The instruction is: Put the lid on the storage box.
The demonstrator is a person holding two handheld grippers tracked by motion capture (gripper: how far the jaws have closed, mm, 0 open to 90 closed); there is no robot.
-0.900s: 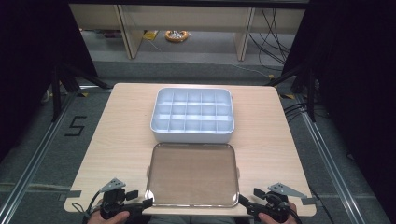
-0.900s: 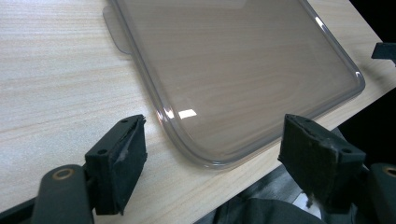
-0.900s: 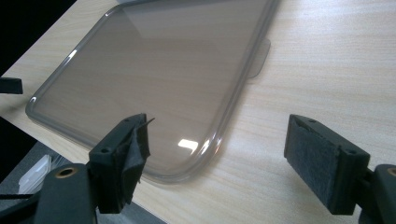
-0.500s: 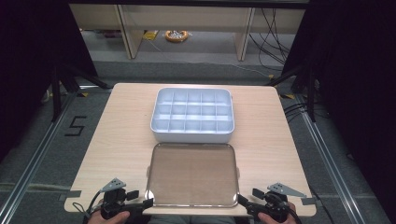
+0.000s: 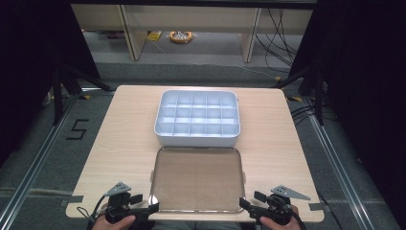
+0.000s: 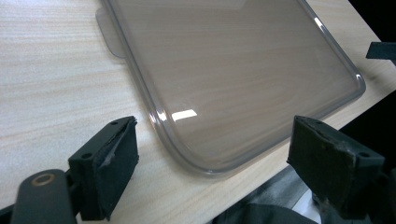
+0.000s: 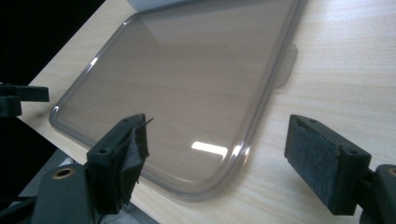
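One clear lid (image 5: 197, 178) lies flat on the table (image 5: 119, 139) just in front of the one white compartment tray (image 5: 197, 118), its slightly longer axis running left to right, while the left gripper (image 5: 143, 203) and right gripper (image 5: 250, 200), each spread wide and empty, flank its two near corners.

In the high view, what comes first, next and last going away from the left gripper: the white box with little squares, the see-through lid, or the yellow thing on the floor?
From the left gripper:
1. See-through lid, right beside its jaws at the table's near edge.
2. White divided box, behind the lid, mid-table.
3. Yellow thing, on the floor beyond the table.
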